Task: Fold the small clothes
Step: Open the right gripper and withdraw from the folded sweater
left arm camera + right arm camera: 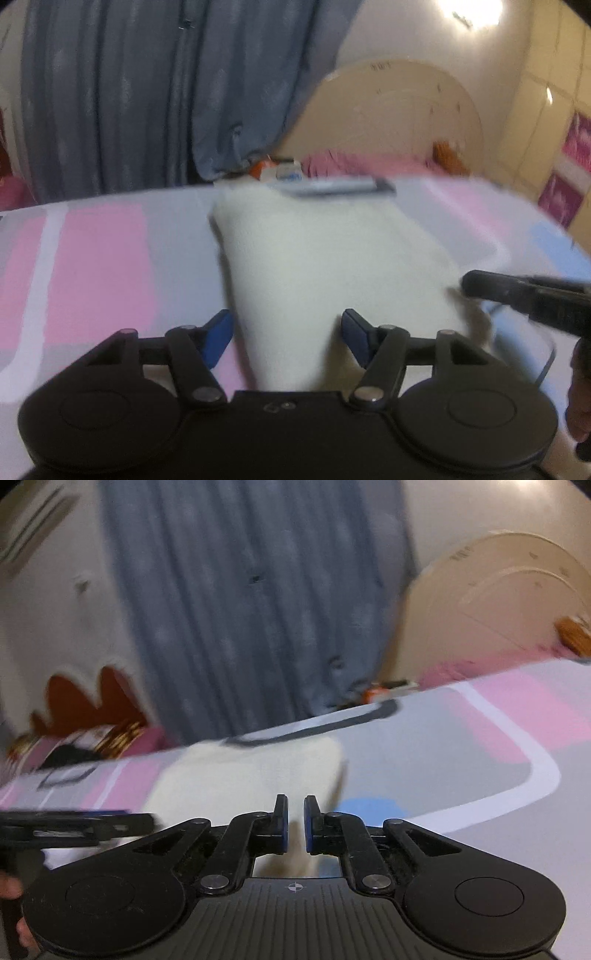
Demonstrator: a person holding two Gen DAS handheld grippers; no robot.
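Observation:
A small white cloth (314, 258) lies flat on a pink, grey and blue sheet (99, 277), blurred in both views. My left gripper (286, 332) is open, its blue-padded fingers (219, 332) standing wide on either side of the cloth's near edge. My right gripper (467, 284) reaches in from the right to the cloth's near right corner. In the right wrist view the right gripper (295, 823) is shut on a fold of the white cloth (251, 775), which shows in the narrow slit between the pads. The left gripper (147, 819) is seen side-on at the left.
A flat dark-edged object (332, 186) lies at the cloth's far edge. Behind the sheet hang blue-grey curtains (147, 92), with a round cream board (399, 110) and pink bedding (351, 162) to the right. The sheet's edge drops away at far right.

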